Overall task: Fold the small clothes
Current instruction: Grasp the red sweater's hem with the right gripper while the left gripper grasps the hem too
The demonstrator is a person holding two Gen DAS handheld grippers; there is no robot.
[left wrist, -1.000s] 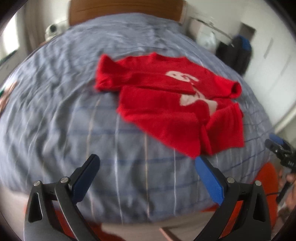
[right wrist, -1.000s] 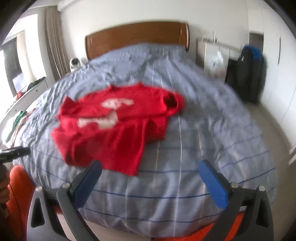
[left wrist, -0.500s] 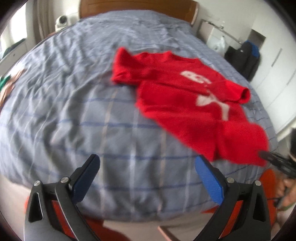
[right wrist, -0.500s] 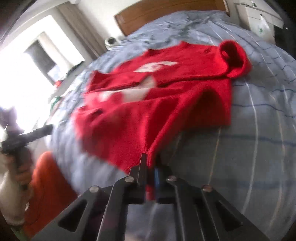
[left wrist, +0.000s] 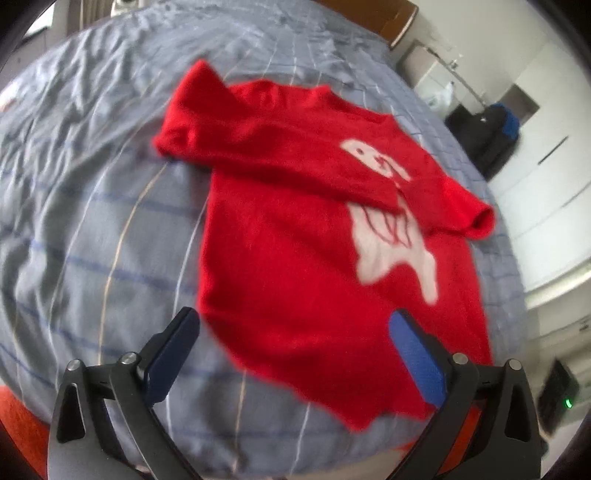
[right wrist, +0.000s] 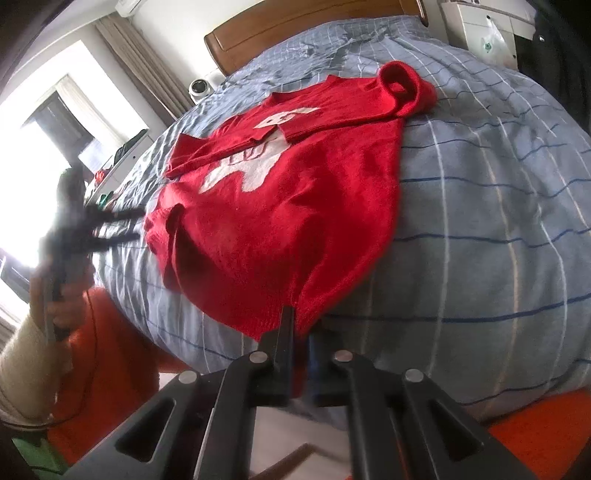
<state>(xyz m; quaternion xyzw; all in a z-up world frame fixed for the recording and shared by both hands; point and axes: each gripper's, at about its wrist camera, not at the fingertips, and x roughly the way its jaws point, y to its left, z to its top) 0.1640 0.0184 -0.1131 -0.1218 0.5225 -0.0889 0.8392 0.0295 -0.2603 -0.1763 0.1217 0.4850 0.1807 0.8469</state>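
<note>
A small red sweater (left wrist: 303, 236) with a white figure on its front lies on the blue striped bed cover (left wrist: 92, 206); one sleeve is folded across the chest. My left gripper (left wrist: 295, 350) is open, its blue pads straddling the sweater's near hem just above it. In the right wrist view the sweater (right wrist: 280, 206) is stretched toward me, and my right gripper (right wrist: 301, 325) is shut on its bottom hem at the bed's near edge. The left gripper (right wrist: 110, 225) shows blurred at the left, held in a hand.
A wooden headboard (right wrist: 295, 33) stands at the far end. A white cabinet (right wrist: 480, 29) and dark bags (left wrist: 487, 136) stand beside the bed. An orange rug (right wrist: 535, 443) lies on the floor by the near edge. Clothes lie on a shelf (right wrist: 122, 155) by the window.
My right gripper has shut on the sweater's hem and pulled it out flat toward the bed's edge. My left gripper has moved in over the other side of the hem.
</note>
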